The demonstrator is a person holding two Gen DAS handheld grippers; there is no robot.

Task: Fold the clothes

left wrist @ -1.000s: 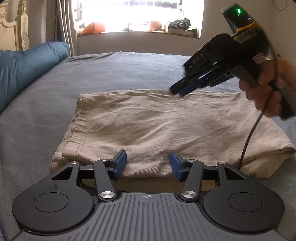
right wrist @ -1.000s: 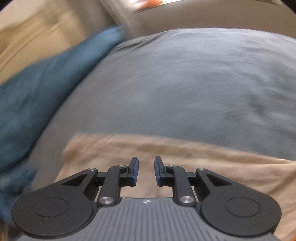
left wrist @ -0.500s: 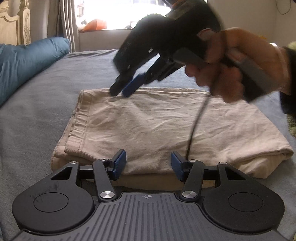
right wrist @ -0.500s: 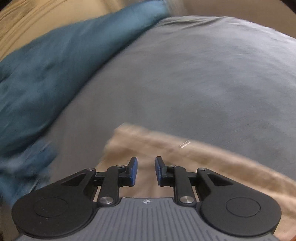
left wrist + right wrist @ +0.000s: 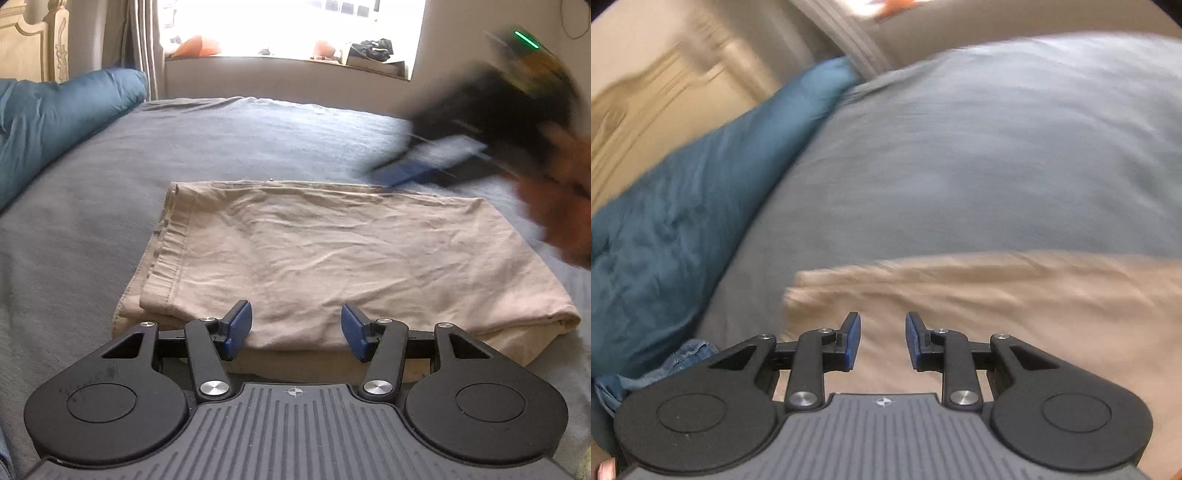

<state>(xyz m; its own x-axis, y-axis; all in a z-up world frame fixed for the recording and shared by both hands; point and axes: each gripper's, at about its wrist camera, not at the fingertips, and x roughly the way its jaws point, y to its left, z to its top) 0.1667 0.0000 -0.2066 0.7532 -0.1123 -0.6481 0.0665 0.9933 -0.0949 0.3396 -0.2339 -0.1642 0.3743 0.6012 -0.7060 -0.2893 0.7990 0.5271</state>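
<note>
A folded beige garment [image 5: 332, 258] lies flat on the grey bedspread [image 5: 221, 140], with a hemmed edge on its left side. My left gripper [image 5: 296, 328] is open at the garment's near edge, nothing between its fingers. The right gripper [image 5: 413, 171], blurred and held by a hand [image 5: 557, 206], hovers over the garment's far right corner. In the right wrist view the right gripper [image 5: 882, 341] is open above the beige garment [image 5: 1015, 295], holding nothing.
A teal duvet [image 5: 55, 122] is bunched along the left of the bed; it fills the left of the right wrist view as the teal duvet [image 5: 683, 206]. Denim cloth [image 5: 653, 369] lies by it. A cream headboard [image 5: 33, 40], curtain and windowsill [image 5: 288, 62] stand beyond.
The right gripper swung left across the garment's far edge, then back to the far right corner. My left gripper stayed open at the near edge.
</note>
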